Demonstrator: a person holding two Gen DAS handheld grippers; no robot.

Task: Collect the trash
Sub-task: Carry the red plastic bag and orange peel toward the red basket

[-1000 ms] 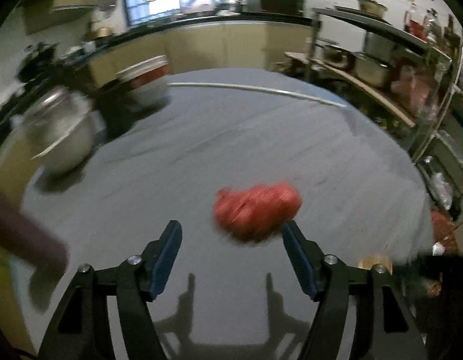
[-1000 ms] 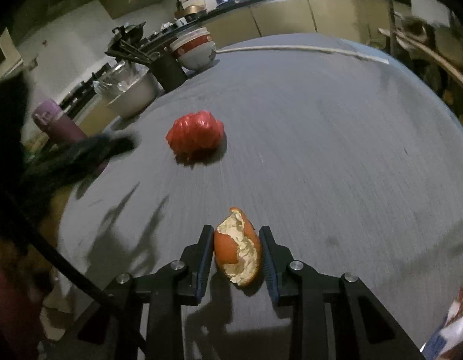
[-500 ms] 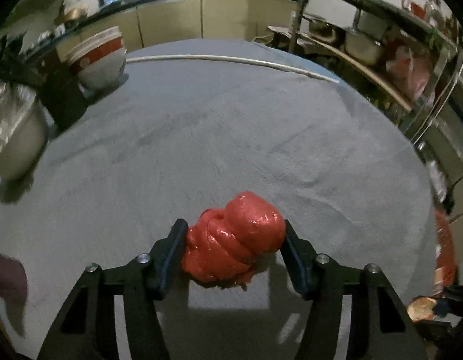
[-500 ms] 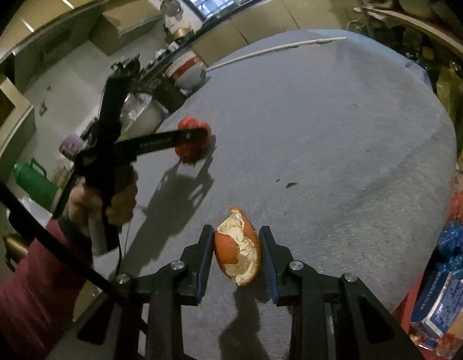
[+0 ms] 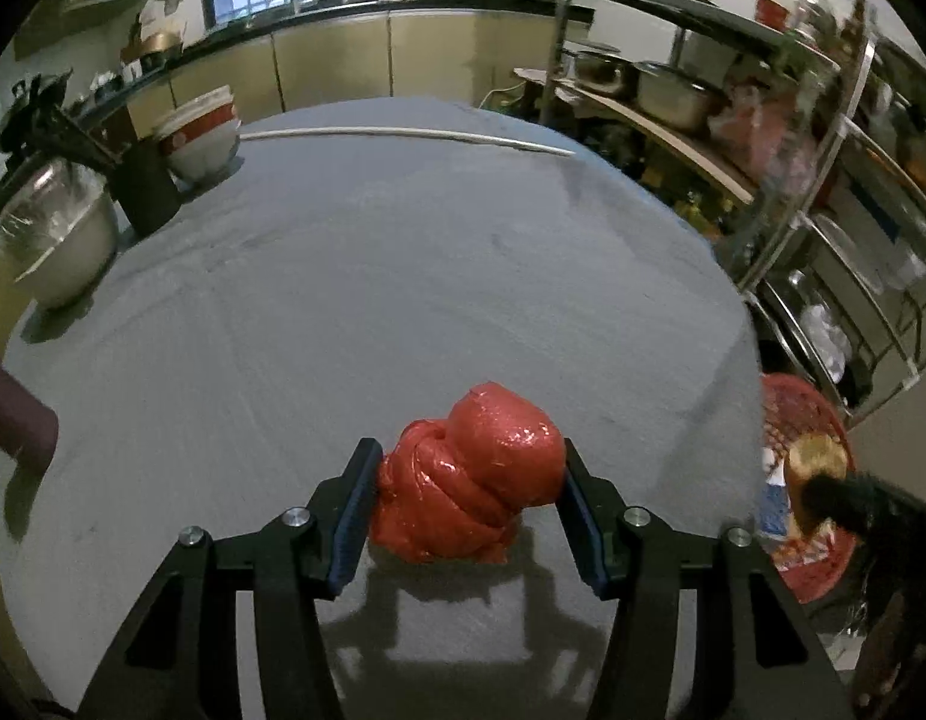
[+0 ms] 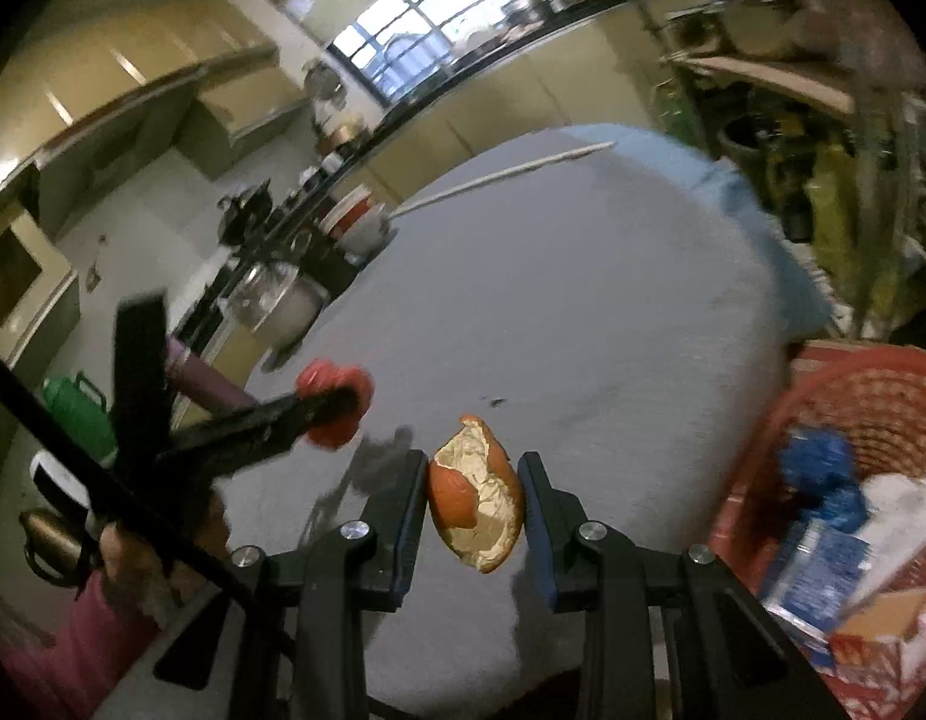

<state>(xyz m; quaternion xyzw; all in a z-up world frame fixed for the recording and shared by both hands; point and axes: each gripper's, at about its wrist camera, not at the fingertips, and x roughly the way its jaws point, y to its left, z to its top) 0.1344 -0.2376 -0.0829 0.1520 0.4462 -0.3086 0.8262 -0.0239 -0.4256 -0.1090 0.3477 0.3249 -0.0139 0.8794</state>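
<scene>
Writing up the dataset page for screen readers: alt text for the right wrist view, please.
The right hand-held gripper is shut on a piece of orange peel above a grey table. To its left, the left hand-held gripper holds a crumpled red plastic bag; a red basket with trash in it sits at right.

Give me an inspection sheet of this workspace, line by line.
Surface: grey cloth-covered table, a white rod across its far end.
Job's things: red plastic wad; orange peel; red basket with trash beyond the table's right edge.
Clutter: steel bowl, stacked bowls, dark holder at the left edge.
Grippers: left gripper just closed on the wad; right gripper shut on the peel.
Cables: black cable by the hand.
Surroundings: kitchen counter, window, pot shelves.
</scene>
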